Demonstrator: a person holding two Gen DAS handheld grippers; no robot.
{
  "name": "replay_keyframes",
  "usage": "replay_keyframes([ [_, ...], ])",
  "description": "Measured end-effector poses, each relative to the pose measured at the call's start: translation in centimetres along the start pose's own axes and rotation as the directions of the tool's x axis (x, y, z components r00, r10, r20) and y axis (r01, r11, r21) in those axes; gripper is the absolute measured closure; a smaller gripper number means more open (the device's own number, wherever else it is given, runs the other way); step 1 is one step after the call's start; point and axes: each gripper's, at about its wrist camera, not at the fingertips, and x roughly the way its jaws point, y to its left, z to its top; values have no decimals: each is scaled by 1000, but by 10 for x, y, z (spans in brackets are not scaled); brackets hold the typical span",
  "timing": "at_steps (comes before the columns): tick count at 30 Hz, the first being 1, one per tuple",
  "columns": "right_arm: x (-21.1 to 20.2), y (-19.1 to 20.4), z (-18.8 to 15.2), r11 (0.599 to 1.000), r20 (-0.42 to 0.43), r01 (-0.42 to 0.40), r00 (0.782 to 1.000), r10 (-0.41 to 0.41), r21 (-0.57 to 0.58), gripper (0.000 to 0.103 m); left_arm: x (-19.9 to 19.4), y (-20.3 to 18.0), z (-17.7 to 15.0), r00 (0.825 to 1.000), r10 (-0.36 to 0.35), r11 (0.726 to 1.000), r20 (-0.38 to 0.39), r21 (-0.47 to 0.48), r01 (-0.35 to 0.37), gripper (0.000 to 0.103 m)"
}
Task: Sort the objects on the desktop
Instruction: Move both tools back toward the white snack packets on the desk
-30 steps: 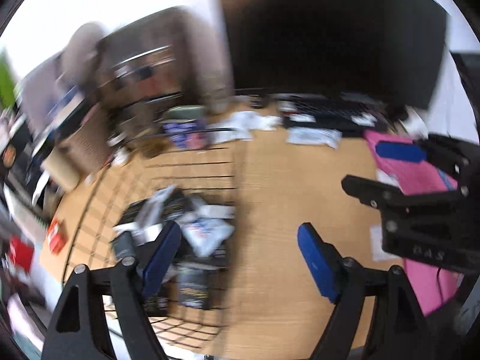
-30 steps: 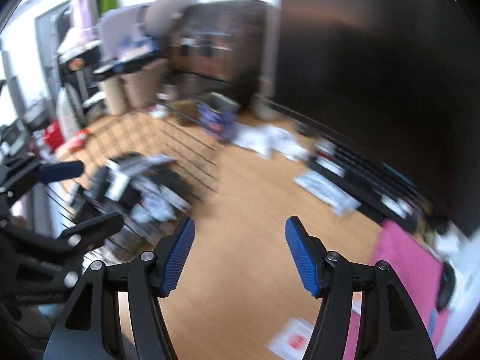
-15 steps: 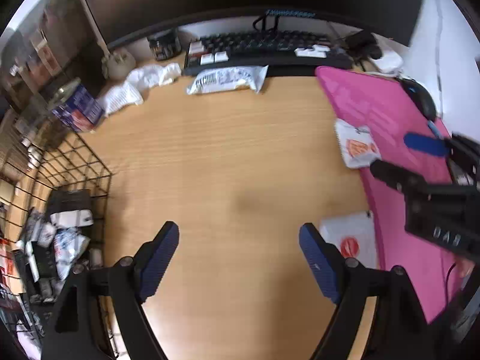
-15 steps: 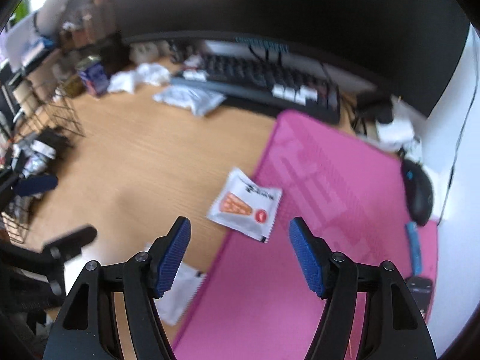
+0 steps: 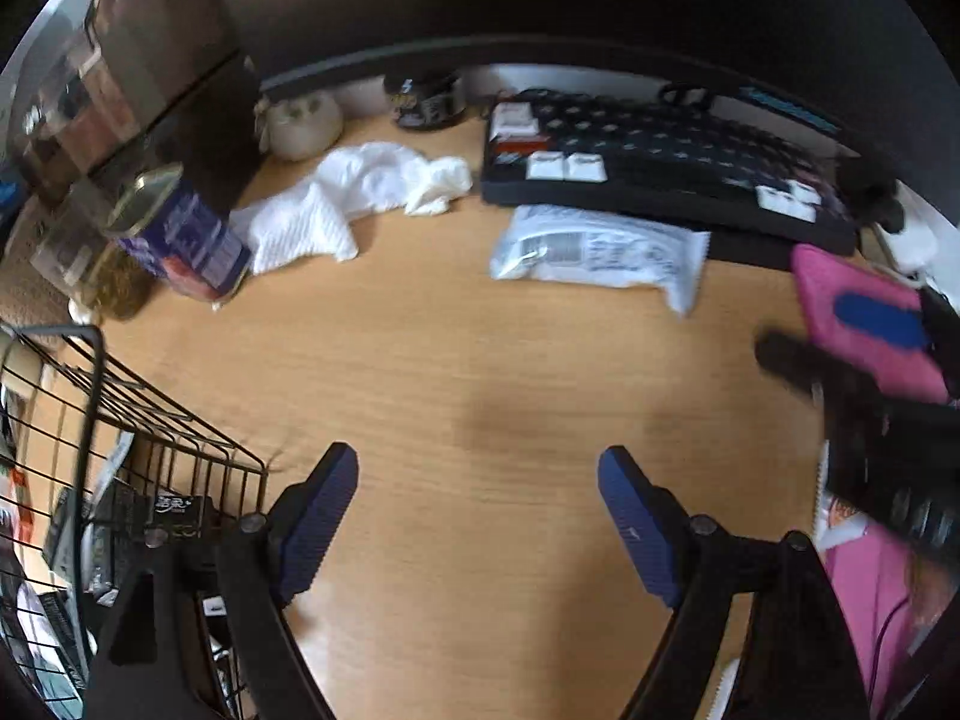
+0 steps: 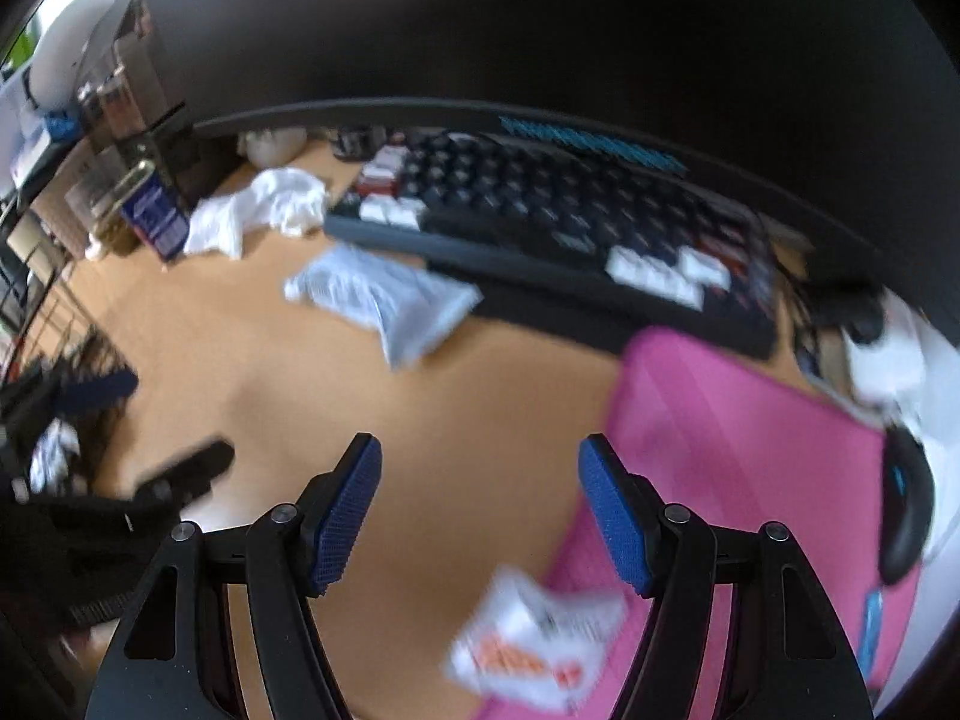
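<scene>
Both your grippers hang over the bare wood of the table (image 5: 480, 360) with nothing between the fingers: the left gripper (image 5: 477, 516) stands spread wide and released, and the right gripper (image 6: 480, 516) has just been opening a touch, empty too. Take the keyboard (image 5: 660, 162) as your mark. The silver-white packet (image 5: 594, 252) lies just in front of it, the crumpled white cloth (image 5: 360, 192) off its left end, the pink mat (image 6: 750, 450) in front of its right end. The orange-printed sachet (image 6: 534, 642) sits at the mat's near edge, well in front of the keyboard and right under your right fingers, so that looks like the next pick. The wire basket (image 5: 90, 420) of sorted packets waits far to the keyboard's left. Half a second ago the left view showed the sachet on the mat; now it has swung left and closer, and the basket fills more of the corner.
</scene>
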Motion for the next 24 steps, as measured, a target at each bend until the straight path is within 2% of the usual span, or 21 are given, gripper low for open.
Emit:
replay_keyframes([
  [3,15,15,28,1000,11,-20,1000,20,-16,35,11,8,-1,999,-22,1000,-27,-15,22,19],
  [7,43,40,57,997,-17,-24,1000,23,-74,37,23,10,-5,996,-61,998,-68,-3,61,19],
  [12,71,59,72,995,-35,-6,999,2,-99,37,29,17,-8,995,-62,998,-78,0,63,19],
  [14,78,61,72,995,-54,-30,998,25,-94,42,28,22,-8,994,-77,997,-76,-17,76,19],
  [16,77,62,71,994,-67,-72,996,66,-85,59,28,25,-8,991,-104,994,-79,-30,102,19],
  [19,68,65,62,993,-80,-57,996,49,-103,71,25,26,-10,990,-116,993,-75,-36,113,19],
  [24,47,56,27,994,-99,-72,993,64,-86,73,22,22,-18,993,-83,996,-79,-24,82,19],
])
